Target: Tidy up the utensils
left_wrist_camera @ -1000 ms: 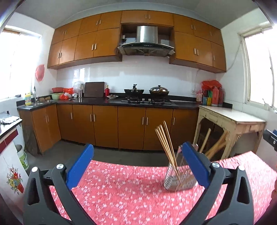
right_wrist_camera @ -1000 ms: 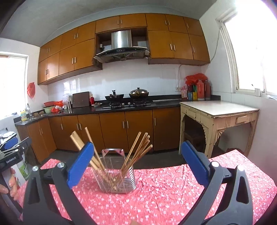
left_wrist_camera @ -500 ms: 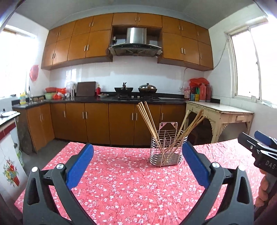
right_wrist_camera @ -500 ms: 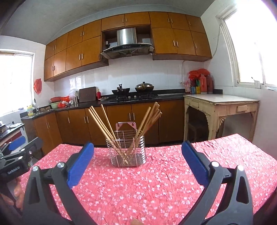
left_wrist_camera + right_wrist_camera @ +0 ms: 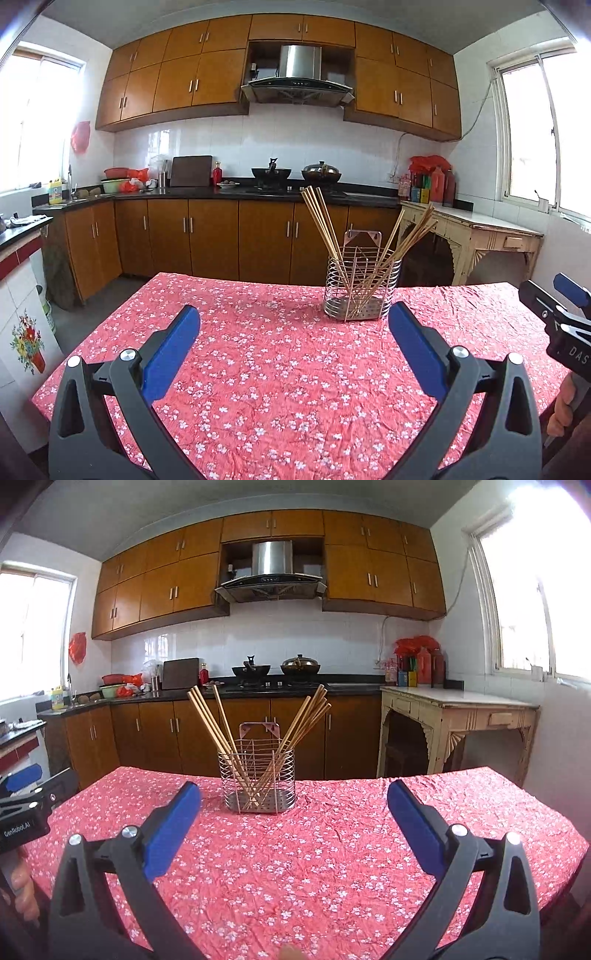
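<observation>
While both claws, left (image 5: 293, 345) and right (image 5: 293, 821), gape empty, the chopstick holder (image 5: 257, 781) stands near the tablecloth's (image 5: 332, 867) far edge.

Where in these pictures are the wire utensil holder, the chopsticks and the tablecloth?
wire utensil holder (image 5: 258, 775): right wrist view, front wire wall.
chopsticks (image 5: 210, 720): right wrist view, shafts of the left bundle.
tablecloth (image 5: 277, 369): left wrist view, bare floral middle.

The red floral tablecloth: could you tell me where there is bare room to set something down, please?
Nearly all of the tablecloth is bare: the wide stretch between the wire chopstick holder and the open left gripper and right gripper, plus both sides of the holder. Only the holder's spot near the far edge is taken, its chopsticks fanning outward.
</observation>
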A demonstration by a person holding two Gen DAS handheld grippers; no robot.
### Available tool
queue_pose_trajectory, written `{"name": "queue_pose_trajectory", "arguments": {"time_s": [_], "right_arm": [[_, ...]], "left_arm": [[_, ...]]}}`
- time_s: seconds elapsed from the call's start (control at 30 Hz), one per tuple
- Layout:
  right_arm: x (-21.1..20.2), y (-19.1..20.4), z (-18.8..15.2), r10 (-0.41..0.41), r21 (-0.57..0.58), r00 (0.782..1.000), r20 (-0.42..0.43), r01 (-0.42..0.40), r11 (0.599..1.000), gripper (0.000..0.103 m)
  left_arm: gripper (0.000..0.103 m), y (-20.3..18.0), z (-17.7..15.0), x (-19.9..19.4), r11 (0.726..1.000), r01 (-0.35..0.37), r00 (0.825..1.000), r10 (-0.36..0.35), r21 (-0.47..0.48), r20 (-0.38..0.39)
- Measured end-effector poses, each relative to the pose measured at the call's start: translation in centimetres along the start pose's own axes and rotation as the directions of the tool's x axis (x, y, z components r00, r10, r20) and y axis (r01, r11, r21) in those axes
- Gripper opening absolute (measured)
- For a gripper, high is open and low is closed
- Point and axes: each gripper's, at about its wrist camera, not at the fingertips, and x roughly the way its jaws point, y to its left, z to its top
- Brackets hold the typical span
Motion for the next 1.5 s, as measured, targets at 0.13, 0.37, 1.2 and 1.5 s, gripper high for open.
{"name": "queue_pose_trajectory", "arguments": {"time_s": [0.13, 0.37, 1.2, 1.5], "right_arm": [[0.01, -0.12, -0.09, 0.018, 0.013, 1.0, 0.002, -0.018, 1.0, 0.099], [-0.05, 0.1, -0.49, 0.019, 0.009, 1.0, 0.002, -0.019, 1.0, 0.099], [-0.83, -0.1, -0.39, 0.018, 0.017, 0.999, 0.032, -0.018, 1.0, 0.099], [-0.75, -0.22, -0.28, 0.018, 0.02, 0.999, 0.033, -0.018, 1.0, 0.099]], "left_arm": [[0.101, -0.33, -0.08, -0.26, 1.0, -0.002, 1.0, 0.002, 0.011, 0.014], [0.101, -0.29, -0.55, -0.13, 1.0, 0.01, 1.0, -0.01, 0.004, 0.009], [0.101, -0.6, -0.29, -0.9, 1.0, 0.029, 0.999, -0.029, -0.005, 0.044], [0.101, -0.59, -0.18, -0.92, 0.999, 0.03, 0.999, -0.03, -0.011, 0.042]]}}
